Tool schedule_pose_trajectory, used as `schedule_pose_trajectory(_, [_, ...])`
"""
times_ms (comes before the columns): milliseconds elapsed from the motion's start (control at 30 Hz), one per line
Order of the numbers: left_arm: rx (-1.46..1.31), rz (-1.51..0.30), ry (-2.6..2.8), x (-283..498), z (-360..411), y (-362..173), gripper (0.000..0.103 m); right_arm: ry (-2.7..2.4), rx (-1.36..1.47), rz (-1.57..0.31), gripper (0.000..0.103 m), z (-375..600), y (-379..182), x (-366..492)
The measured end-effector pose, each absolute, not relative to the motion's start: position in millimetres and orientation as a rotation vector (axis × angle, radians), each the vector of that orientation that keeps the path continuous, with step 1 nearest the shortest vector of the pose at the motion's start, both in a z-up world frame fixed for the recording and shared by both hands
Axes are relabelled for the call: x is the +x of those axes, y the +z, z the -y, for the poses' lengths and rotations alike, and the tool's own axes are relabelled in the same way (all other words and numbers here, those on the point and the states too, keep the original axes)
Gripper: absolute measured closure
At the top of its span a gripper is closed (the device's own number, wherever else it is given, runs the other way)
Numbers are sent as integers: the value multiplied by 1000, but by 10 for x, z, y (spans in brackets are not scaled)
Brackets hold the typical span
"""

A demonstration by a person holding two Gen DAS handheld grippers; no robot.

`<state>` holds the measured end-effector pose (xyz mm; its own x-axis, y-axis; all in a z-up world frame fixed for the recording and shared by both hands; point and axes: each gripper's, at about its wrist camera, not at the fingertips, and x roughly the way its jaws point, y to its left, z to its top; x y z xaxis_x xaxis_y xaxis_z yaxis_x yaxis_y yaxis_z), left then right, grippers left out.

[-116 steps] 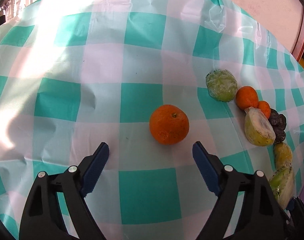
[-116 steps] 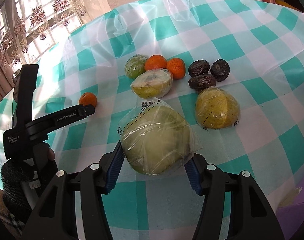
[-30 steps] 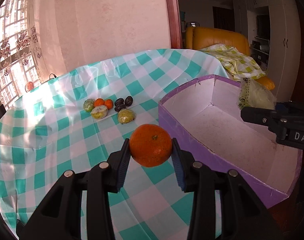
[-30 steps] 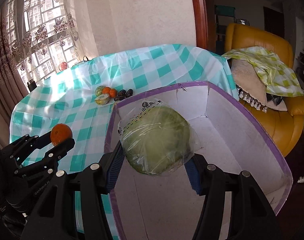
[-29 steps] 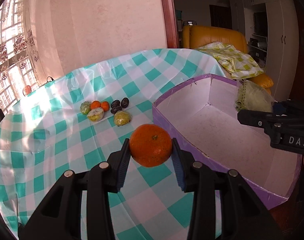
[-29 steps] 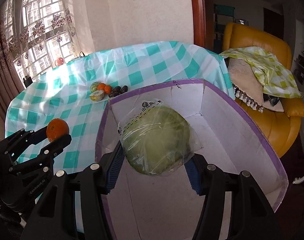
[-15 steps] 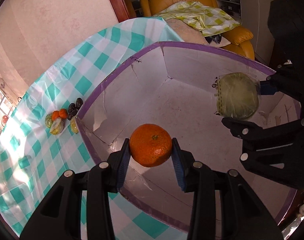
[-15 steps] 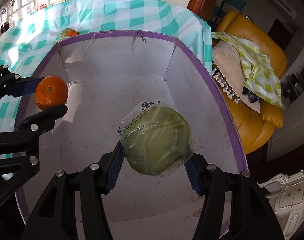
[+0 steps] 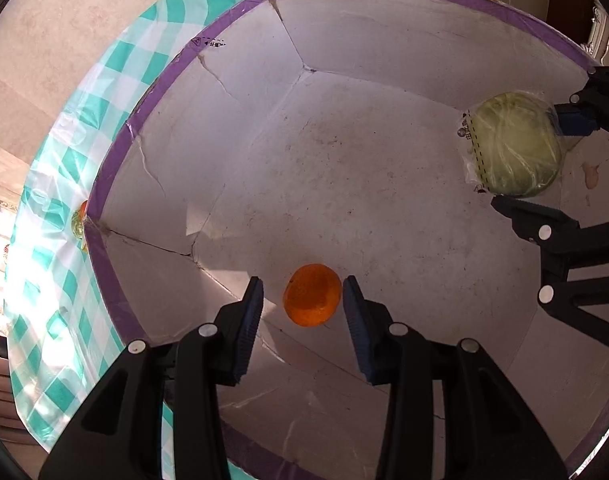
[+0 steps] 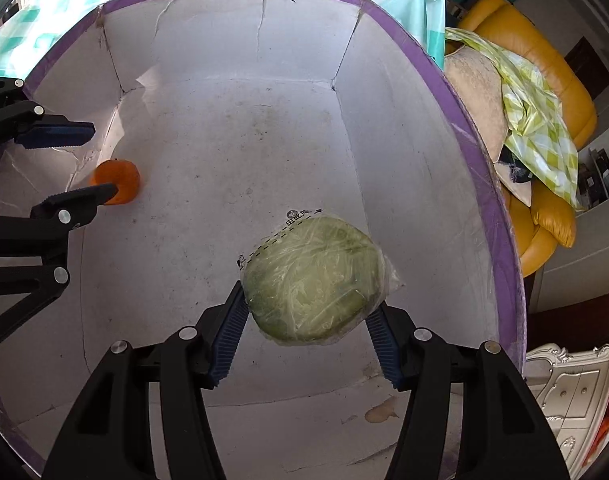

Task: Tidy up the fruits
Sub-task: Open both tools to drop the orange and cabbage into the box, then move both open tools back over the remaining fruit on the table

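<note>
A white box with a purple rim [image 9: 116, 160] fills both views. An orange [image 9: 313, 301] lies on the box floor, free of my left gripper [image 9: 302, 312], whose open jaws stand apart on either side of it. The orange also shows in the right wrist view [image 10: 118, 182]. My right gripper [image 10: 308, 320] holds a plastic-wrapped green melon [image 10: 314, 278] between its blue pads [image 10: 230, 324], low inside the box. The melon also shows in the left wrist view [image 9: 514, 146].
The teal checked tablecloth [image 9: 64, 208] lies left of the box, with other fruit [image 9: 78, 222] peeking past the rim. A yellow armchair with a checked cloth [image 10: 544, 120] stands to the right beyond the box.
My left gripper has opened and the orange has dropped from it onto the box floor. Both grippers have moved lower into the box. The right gripper still holds the melon.
</note>
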<state>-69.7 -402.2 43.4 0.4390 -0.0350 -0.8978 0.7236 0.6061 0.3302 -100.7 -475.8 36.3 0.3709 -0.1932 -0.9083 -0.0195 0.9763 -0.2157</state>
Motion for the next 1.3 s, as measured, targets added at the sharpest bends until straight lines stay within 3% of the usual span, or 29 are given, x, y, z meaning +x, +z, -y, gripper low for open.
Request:
schedule_pose_trajectory(100, [799, -1022, -541, -694, 4027, 412, 56, -108, -187, -1169, 43, 4760, 400, -1020])
schedule_pose_trajectory(233, [756, -976, -576, -723, 3990, 522, 29, -127, -176, -1124, 27, 4762, 476, -1055])
schedule_pose_trajectory(333, [687, -917, -619, -759, 3872, 709, 24, -165, -150, -1074, 26, 4804, 601, -1093])
schedule_pose_trajectory(400, [618, -845, -644, -803, 3715, 894, 21, -188, -126, -1015, 22, 4825, 760, -1156])
schedule_pose_trajectory(567, [357, -590, -626, -910, 2959, 1411, 2, -167, -28, -743, 15, 4737, 1385, -1452])
schedule_pose_trajectory(767, [61, -552, -455, -582, 1766, 1541, 2, -23, 7, -453, 14, 4193, 1975, -1765])
schedule_pose_trajectory(800, [7, -580, -422, -487, 1566, 1485, 2, 2, 13, -417, 5, 4077, 2022, -1786])
schedule_pose_trajectory(867, [-92, -645, -329, -307, 1163, 1313, 2, 47, 25, -368, 5, 3830, 2073, -1770])
schedule_pose_trajectory(1033, [-240, -745, -105, -54, 429, 704, 2, 202, 42, -433, 5, 3044, 1865, -1433])
schedule_pose_trajectory(1300, [-210, -776, 98, 130, 12, 205, 2, 155, 44, -619, 5, 2182, 878, -543])
